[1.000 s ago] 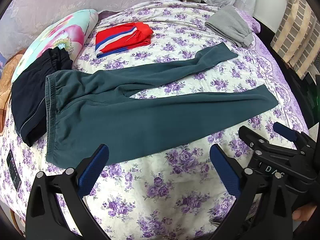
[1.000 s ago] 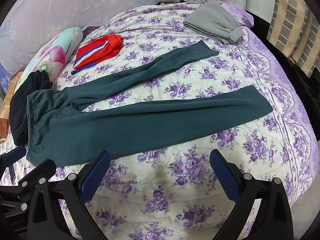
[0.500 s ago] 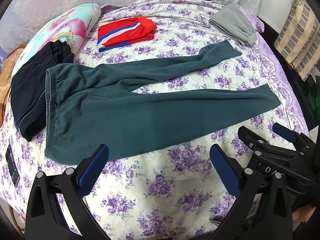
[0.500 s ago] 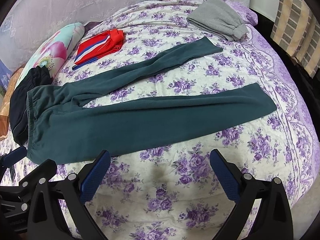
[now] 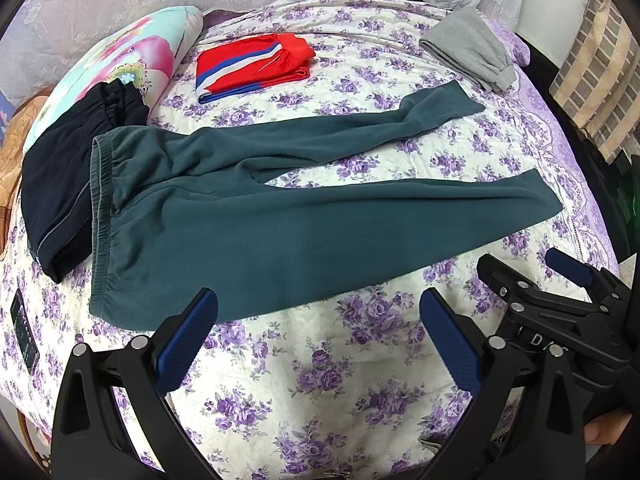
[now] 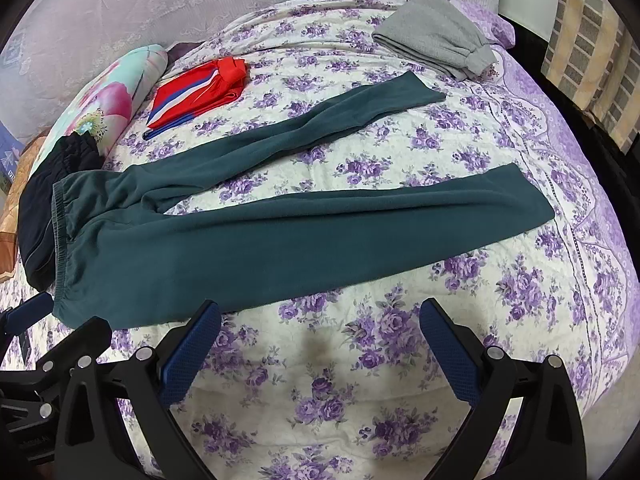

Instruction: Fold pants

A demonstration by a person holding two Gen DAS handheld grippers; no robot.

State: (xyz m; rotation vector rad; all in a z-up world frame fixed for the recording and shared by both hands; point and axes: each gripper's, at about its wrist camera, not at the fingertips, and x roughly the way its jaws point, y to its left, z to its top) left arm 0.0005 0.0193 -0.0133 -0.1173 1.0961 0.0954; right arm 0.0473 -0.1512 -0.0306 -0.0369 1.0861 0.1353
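The dark teal sweatpants (image 5: 256, 236) lie spread flat on the purple-flowered bedspread (image 5: 320, 364), waistband (image 5: 100, 224) to the left and both legs running off to the right in an open V, the near leg (image 6: 360, 224) wide and smooth, the far leg (image 6: 320, 128) angled away toward the head of the bed. No fold shows in them yet: the legs lie well apart, not laid one over the other, so the task looks to be at its very start. The left gripper (image 5: 318, 336) hovers above the bedspread just short of the near hem of the pants by the waist end, its blue-padded jaws spread wide and holding nothing. The right gripper (image 6: 320, 342) hangs beside it over bare bedspread, jaws likewise spread and empty. Other garments already sit folded on the bed: a red, white and blue striped piece (image 5: 252, 66) near the floral pillow (image 5: 120, 64), a grey garment (image 5: 468, 48) at the far right, and a black garment (image 5: 60, 184) touching the waistband. What remains, judging from this, is all of it: bringing one leg onto the other, then folding the length down into a compact stack.
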